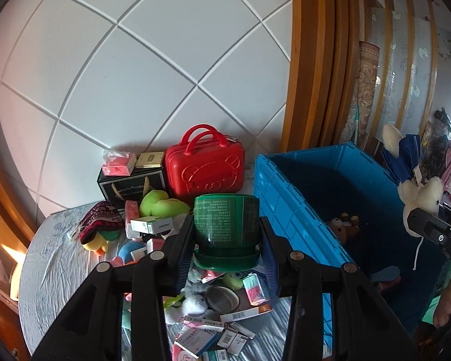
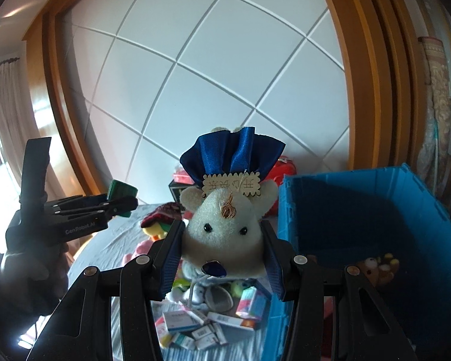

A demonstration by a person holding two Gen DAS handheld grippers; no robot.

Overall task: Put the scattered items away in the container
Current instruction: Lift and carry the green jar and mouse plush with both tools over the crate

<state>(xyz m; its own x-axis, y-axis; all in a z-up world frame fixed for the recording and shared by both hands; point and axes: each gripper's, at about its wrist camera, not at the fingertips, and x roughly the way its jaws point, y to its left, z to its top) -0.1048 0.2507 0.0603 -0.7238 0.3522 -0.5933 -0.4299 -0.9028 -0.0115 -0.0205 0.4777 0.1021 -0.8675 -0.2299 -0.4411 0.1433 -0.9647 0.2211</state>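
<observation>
My left gripper (image 1: pixel 227 228) is shut on a dark green printed jar (image 1: pixel 227 219), held lid-down above the bed, left of the blue crate (image 1: pixel 285 210). My right gripper (image 2: pixel 222 240) is shut on a white plush mouse (image 2: pixel 222 228) with a blue satin bow and a paper tag, lifted beside the crate (image 2: pixel 288 210). The mouse (image 1: pixel 418 192) also hangs at the right edge of the left wrist view, over the crate. In the right wrist view the left gripper (image 2: pixel 120 198) with the green jar (image 2: pixel 120 191) shows at left. A brown plush (image 1: pixel 344 225) lies inside the crate.
Scattered medicine boxes (image 1: pixel 207 334), a round metal tin (image 1: pixel 222 297), small plush toys and a dark red knit hat (image 1: pixel 100 222) lie on the pale bedspread. A red bear case (image 1: pixel 206 168), a black box (image 1: pixel 132 188) and a green plush (image 1: pixel 162 206) sit at the wall.
</observation>
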